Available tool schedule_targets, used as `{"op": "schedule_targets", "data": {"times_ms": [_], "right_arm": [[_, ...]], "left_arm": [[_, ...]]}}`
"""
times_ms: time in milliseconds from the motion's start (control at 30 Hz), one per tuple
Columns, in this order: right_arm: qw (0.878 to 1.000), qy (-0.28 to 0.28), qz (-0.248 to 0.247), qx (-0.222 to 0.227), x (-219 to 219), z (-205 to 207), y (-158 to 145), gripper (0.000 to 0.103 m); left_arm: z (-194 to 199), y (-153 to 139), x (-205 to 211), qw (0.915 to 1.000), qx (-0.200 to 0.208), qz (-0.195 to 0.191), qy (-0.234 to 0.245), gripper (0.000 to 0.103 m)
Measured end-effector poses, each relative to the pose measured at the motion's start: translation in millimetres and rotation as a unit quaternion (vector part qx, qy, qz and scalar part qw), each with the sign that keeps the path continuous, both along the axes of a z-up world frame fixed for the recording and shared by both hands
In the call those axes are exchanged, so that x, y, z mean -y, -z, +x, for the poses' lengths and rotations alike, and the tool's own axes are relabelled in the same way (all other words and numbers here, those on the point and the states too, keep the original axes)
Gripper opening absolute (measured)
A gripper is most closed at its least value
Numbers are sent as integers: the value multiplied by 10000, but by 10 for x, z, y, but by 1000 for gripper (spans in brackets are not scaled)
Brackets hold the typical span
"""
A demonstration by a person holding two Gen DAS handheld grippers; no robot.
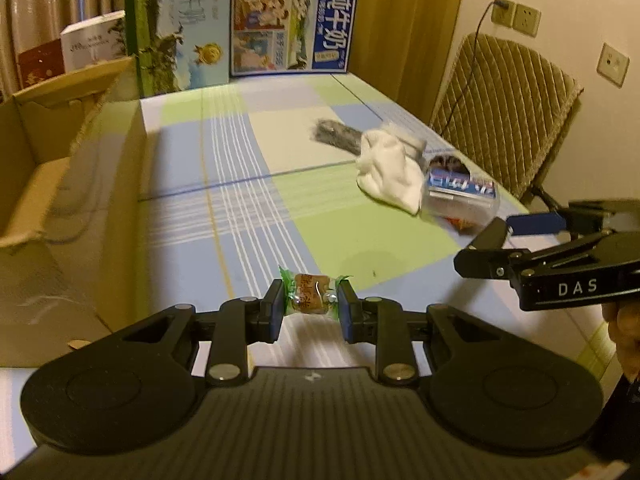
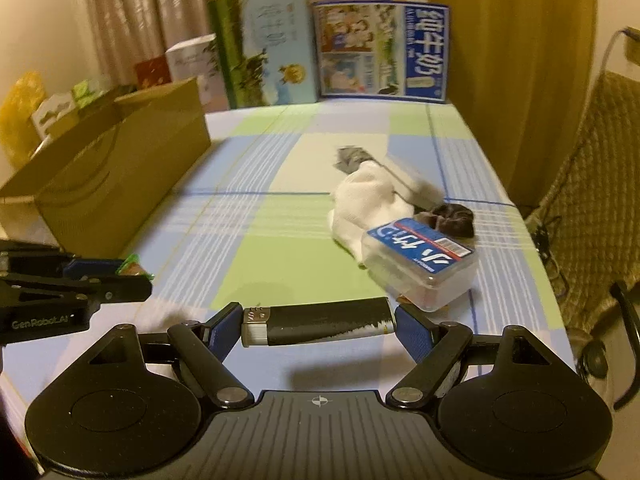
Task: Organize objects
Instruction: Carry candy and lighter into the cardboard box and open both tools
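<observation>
While both my hands are loaded, I hold each item endwise so the pads bear on its firmest faces. My left gripper (image 1: 309, 309) is closed on a wrapped candy (image 1: 312, 299), its pads pressing the two twisted green ends; the brown sweet shows through glossy, crinkled film, and squeezing there should spare the middle. My right gripper (image 2: 318, 326) stands much wider, clamped along the length of a black lighter (image 2: 316, 326), a smooth, rounded bar with a pale ribbed cap at one end. Lengthwise, I judge it could pivot if my grip loosens.

Both items hang just above the checked tablecloth (image 1: 320, 240), a matte weave of green, blue and cream squares. At my left side sits an open cardboard box (image 1: 60, 184), stiff and plain brown with its flaps up, probably where these things belong.

Further along lie a soft white sock (image 2: 368, 208), a grey sock (image 2: 352, 160) partly under it, a dark scrunchie (image 2: 454, 216) and a clear hard plastic case (image 2: 424, 268) with a blue label, touching the white sock.
</observation>
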State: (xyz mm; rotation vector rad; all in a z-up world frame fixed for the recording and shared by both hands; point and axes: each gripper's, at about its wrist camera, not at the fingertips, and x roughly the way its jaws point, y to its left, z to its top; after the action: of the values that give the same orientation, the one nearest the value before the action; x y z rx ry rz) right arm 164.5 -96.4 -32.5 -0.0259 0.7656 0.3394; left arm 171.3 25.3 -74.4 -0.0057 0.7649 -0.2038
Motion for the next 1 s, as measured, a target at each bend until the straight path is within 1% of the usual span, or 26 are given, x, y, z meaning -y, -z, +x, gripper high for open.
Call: {"op": "schedule_targets", "data": {"times_ms": [100,400,633,1000], "right_arm": [[9998,171,114,-2,-11,-83,-111,79],[9985,433,342,16,-121,-403,-456,79],[9982,415,405,149,-298,-634,-733,79],[9980,146,559,271,-657,-857,-972,79]], "left_arm": [[-69,-104,-28,10000,19,-29,-73,23],[-321,-436,-115,9998,79,-88,-179,23],[-597,-707,-239,9992,195,-114,-322,23],[-943,-1000,-512,9972,359,-70,-660,23]]}}
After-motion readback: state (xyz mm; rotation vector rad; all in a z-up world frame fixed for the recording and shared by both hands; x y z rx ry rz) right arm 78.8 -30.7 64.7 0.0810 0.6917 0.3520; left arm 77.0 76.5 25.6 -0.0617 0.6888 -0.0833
